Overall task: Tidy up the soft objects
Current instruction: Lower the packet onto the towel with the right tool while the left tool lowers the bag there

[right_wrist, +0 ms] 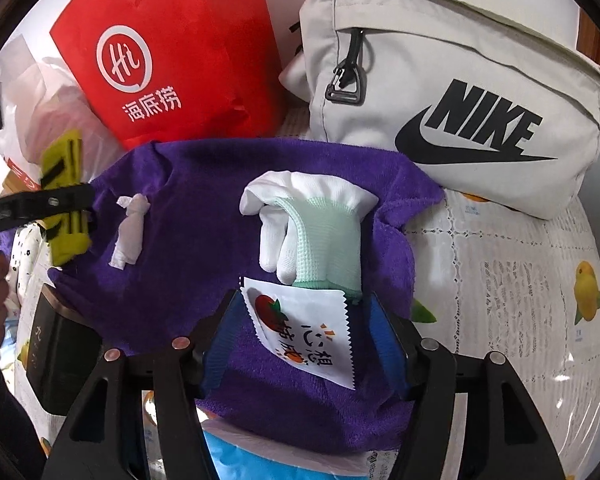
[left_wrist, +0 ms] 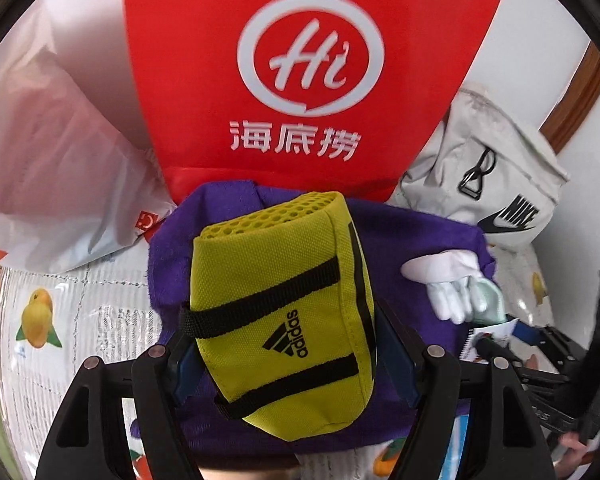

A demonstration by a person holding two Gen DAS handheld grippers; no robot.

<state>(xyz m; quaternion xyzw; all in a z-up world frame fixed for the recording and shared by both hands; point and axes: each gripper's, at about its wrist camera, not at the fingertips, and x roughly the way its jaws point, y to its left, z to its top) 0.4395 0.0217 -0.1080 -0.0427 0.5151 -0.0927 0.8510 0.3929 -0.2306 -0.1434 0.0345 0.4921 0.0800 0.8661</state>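
Two tongs at work over one purple towel (right_wrist: 188, 240), spread on a counter under a fruit-print plastic cover (right_wrist: 520, 300).

Item, left tongs (left_wrist: 288, 356): clamped on a yellow Adidas pouch (left_wrist: 284, 312), blue pads against both its sides. Seen from the right wrist view, the pouch appears carried above the towel's left edge, though the angle leaves this uncertain.

Item, right tongs (right_wrist: 300, 340): jaws apart, pads pressing on nothing. Between them lies a white sachet with a tomato print (right_wrist: 312, 332), flat on the towel; just beyond it, touching its far edge, a white and mint knit glove (right_wrist: 316, 232).

Item: small twisted white wrapper (right_wrist: 130, 232), loose on the towel, left of the glove.

Item, backdrop: red Haidilao bag (left_wrist: 300, 72), grey Nike backpack (right_wrist: 460, 100), white plastic bag (left_wrist: 60, 152), all standing behind the towel.

Step in hand, as judged: pouch in transit toward a resting place; sachet or glove awaiting pickup.

Next move calls for: setting the pouch down squarely before release; right tongs lowering flat and closing on the thin sachet without pinching the towel pile beneath.
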